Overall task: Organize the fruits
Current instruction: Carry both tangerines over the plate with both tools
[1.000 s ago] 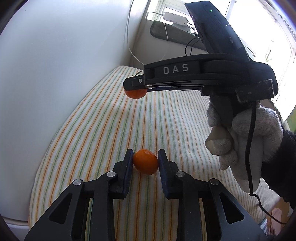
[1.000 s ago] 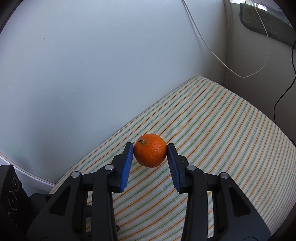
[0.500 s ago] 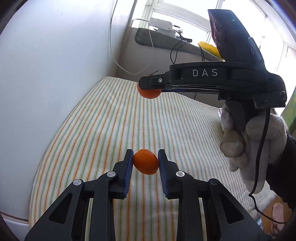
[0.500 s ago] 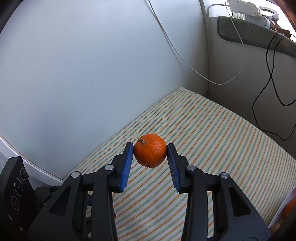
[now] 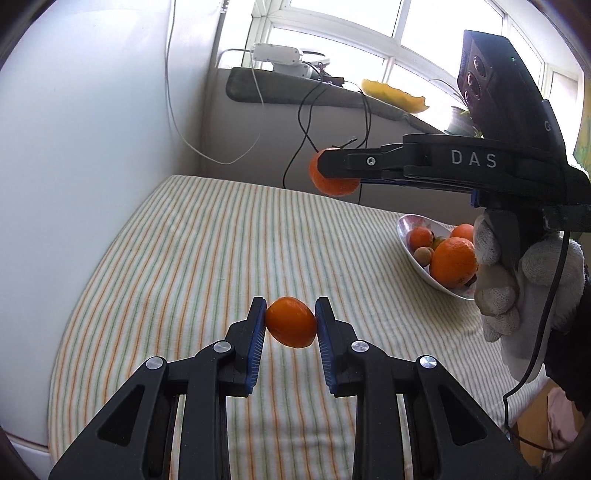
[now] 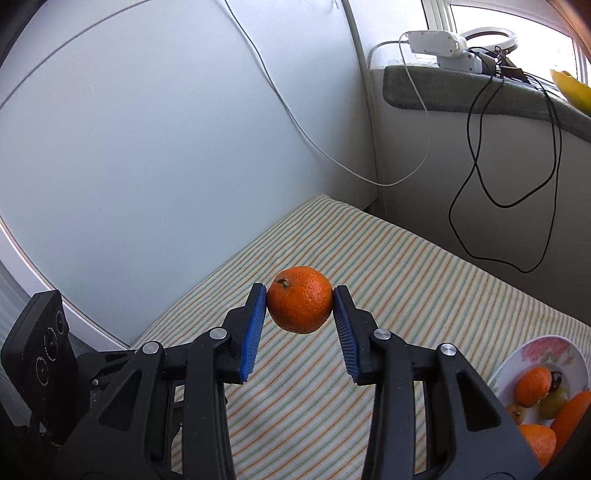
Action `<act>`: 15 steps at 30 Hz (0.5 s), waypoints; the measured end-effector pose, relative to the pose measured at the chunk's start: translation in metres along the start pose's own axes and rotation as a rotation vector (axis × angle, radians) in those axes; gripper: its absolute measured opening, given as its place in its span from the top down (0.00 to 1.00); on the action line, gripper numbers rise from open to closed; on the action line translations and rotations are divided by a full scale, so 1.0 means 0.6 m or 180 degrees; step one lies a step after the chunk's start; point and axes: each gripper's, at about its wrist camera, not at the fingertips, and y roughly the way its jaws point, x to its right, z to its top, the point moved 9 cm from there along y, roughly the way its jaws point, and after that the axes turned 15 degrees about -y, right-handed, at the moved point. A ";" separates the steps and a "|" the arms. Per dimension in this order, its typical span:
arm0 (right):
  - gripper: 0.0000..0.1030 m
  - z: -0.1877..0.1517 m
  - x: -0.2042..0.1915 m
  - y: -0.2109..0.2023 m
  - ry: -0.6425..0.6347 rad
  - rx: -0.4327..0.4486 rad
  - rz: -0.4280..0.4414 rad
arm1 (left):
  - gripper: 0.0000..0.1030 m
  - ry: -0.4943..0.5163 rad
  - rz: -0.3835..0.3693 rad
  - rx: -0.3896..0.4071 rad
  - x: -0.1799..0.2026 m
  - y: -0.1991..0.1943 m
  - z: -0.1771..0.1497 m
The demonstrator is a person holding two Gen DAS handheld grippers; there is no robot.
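Each gripper was clenched on fruit above the striped cloth [image 5: 207, 236]: left gripper [image 5: 290, 326] on a small orange [image 5: 290, 326], right gripper [image 6: 300, 300] on a mandarin [image 6: 300, 300], likely bound for the bowl [image 5: 406, 242] nearby.

A lived-in room of a home, by the look of it. A soft striped cloth [image 5: 207, 258] in orange, green and cream covers the surface below, tucked against a plain pale wall [image 6: 166, 140]. There's a floral bowl [image 6: 546, 350] of mixed fruit sitting on it, household china. Up behind runs a window sill [image 5: 295, 88] under bright windows [image 5: 424, 33], cluttered with a white device [image 6: 432, 42] and loose cables [image 6: 517, 166] dangling down the wall. A gloved hand [image 5: 524, 288] works in the foreground. Domestic, sunlit, informal.
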 end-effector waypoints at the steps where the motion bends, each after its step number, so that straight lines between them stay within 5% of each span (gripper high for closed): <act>1: 0.62 -0.006 0.007 -0.013 0.0001 0.0011 -0.0033 | 0.76 0.0023 -0.0017 -0.0008 0.008 0.003 0.000; 15: 0.62 -0.088 0.164 -0.148 0.0280 0.0016 -0.0606 | 0.75 0.0356 -0.0475 -0.0179 0.173 0.074 -0.001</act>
